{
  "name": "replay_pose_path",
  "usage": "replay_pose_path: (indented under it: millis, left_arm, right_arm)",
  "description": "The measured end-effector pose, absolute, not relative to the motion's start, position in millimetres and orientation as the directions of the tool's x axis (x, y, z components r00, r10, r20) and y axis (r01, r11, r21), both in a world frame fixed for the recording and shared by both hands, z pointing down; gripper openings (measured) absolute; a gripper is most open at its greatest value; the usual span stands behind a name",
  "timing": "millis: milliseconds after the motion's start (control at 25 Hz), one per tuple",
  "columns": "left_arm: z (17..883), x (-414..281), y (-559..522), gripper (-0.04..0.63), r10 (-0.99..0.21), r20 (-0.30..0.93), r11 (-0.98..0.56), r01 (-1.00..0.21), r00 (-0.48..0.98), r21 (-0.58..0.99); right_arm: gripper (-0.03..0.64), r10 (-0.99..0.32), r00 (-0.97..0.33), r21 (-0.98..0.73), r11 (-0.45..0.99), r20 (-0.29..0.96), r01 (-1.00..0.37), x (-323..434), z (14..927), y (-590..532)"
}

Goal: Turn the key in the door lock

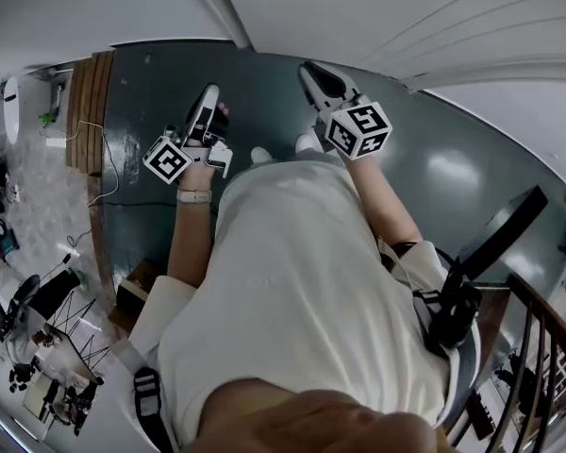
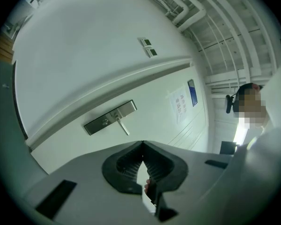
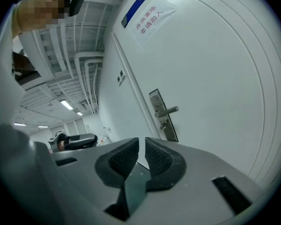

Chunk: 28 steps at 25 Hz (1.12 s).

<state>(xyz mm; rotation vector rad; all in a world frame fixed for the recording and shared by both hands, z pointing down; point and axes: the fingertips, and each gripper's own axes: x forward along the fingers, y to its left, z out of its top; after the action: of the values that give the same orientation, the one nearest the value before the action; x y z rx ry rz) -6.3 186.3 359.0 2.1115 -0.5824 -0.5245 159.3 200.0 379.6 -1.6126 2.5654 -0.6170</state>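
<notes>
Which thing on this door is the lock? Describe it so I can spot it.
Take the big white door that fills the right gripper view. On it, below the paper notice with red print, sits a tall, narrow metal plate. It alone is bare metal, with a lever handle sticking out and something small, likely the key, just under the lever.

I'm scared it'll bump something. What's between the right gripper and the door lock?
Nothing. In the right gripper view, only open air and bare white door lie between the right gripper and door lock.
</notes>
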Motion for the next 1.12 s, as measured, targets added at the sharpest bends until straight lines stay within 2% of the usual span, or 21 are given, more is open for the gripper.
replay_pose_path:
  millis: [120, 320, 600, 720, 1120]
  left_arm:
    - [369, -18, 188, 0.009, -0.575, -0.137, -0.521, -0.232, 0.807, 0.822]
    - [383, -19, 188, 0.009, -0.583, -0.151, -0.447, -0.160, 0.798, 0.880]
    - [387, -14, 190, 0.009, -0.548, -0.130, -0.420, -0.137, 0.827, 0.897]
    - [391, -11, 192, 0.009, -0.529, -0.102, -0.397, -0.139, 0.843, 0.907]
    - [392, -16, 192, 0.009, -0.543, -0.117, -0.389, -0.126, 0.831, 0.912]
  right_arm:
    - [0.054, -0.874, -0.457, -0.347, 0.381, 0.167, -0.857, 145, 384, 203]
    - [0.054, -0.866, -0.470, -0.342, 0.395, 0.171, -0.853, 133, 385, 203]
    - [0.052, -0.860, -0.473, -0.314, 0.403, 0.190, -0.859, 125, 384, 200]
    - [0.052, -0.863, -0.469, -0.330, 0.394, 0.190, -0.858, 129, 385, 200]
    - [0.052, -0.861, -0.475, -0.385, 0.383, 0.181, -0.840, 131, 387, 199]
